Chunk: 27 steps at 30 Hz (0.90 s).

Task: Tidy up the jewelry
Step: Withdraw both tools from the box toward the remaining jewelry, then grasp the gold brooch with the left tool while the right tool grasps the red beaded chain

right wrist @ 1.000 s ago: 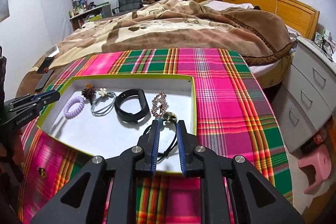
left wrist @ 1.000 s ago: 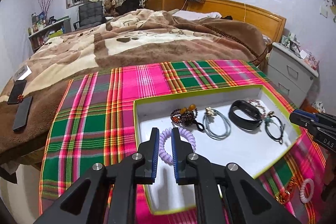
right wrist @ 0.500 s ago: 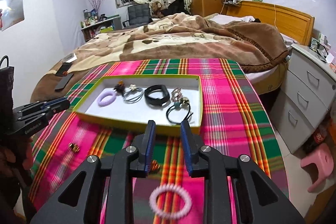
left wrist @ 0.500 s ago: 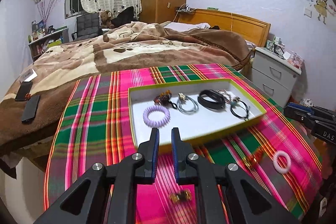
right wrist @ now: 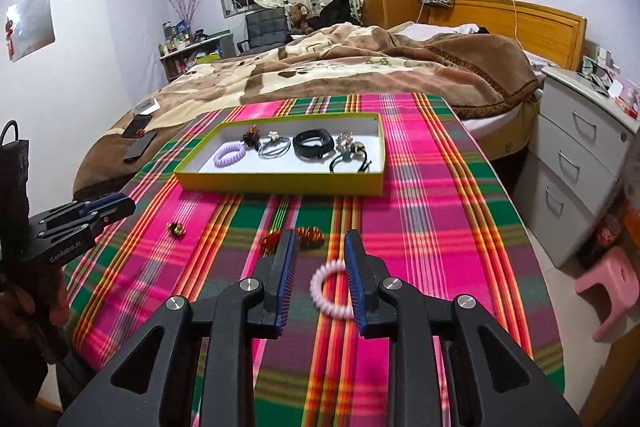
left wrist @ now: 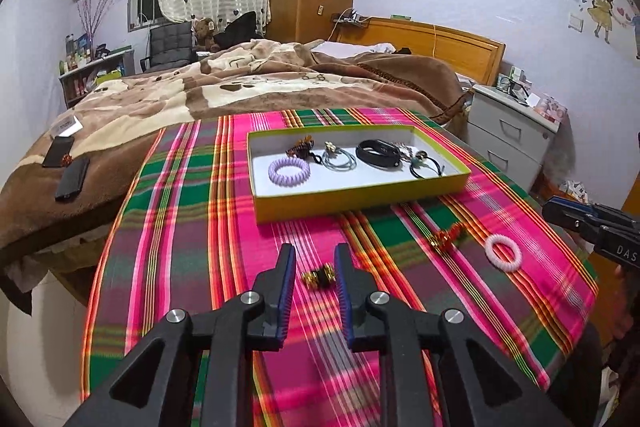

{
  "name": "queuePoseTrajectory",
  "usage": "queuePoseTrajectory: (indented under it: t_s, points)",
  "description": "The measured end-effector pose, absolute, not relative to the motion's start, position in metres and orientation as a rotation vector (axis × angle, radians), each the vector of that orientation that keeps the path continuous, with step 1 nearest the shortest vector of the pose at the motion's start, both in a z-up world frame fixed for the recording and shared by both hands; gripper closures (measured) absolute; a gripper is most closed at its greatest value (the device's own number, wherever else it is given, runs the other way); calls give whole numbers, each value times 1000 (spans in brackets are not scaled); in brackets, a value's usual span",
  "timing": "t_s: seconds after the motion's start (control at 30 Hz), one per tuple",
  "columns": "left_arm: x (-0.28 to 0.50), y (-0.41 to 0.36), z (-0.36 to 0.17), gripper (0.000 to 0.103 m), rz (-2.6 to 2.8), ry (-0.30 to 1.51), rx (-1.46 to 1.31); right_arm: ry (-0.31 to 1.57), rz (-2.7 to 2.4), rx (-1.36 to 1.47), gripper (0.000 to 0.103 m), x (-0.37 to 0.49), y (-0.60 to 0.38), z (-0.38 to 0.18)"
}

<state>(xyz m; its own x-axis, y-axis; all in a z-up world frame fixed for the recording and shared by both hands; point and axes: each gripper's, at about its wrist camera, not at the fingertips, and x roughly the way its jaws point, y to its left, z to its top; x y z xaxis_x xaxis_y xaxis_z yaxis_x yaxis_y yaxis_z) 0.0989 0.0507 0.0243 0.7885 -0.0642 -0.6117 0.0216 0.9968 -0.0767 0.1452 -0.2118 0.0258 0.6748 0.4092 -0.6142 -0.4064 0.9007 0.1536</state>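
Note:
A white tray with a yellow-green rim (left wrist: pixel 360 197) (right wrist: pixel 280 183) sits on the plaid cloth. It holds a purple coil tie (left wrist: pixel 289 171), a grey tie (left wrist: pixel 339 159), a black band (left wrist: pixel 378 153) and a black tie (left wrist: pixel 426 167). My left gripper (left wrist: pixel 315 255) hovers over the near cloth with its jaws opening. A small gold-and-black piece (left wrist: pixel 318 277) lies between them, untouched. My right gripper (right wrist: pixel 321 243) stands open above a pink coil tie (right wrist: pixel 332 291) that lies on the cloth between its fingers. An orange beaded piece (right wrist: pixel 308 237) rests just beyond.
A bed with a brown blanket (left wrist: pixel 260 87) lies beyond the table, with phones (left wrist: pixel 72 179) on its left part. A grey drawer unit (right wrist: pixel 580 155) and a pink stool (right wrist: pixel 608 287) stand on the right. The other gripper shows at each view's side edge.
Both grippers have drawn back from the tray toward the near side of the cloth. The purple tie and the black tie stay in the tray. Both pairs of jaws stand wider.

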Motion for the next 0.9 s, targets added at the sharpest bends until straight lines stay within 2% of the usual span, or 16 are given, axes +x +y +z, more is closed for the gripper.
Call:
queuePoseTrajectory:
  t_s: [0.17, 0.3, 0.9]
  points:
    - [82, 49, 24, 83, -55, 662, -76, 697, 455, 7, 78, 131, -216, 22]
    - [74, 45, 24, 78, -60, 662, -66, 701, 456, 17, 78, 123, -219, 21]
    - [79, 42, 11, 78, -76, 692, -71, 728, 457, 7, 77, 125, -215, 10]
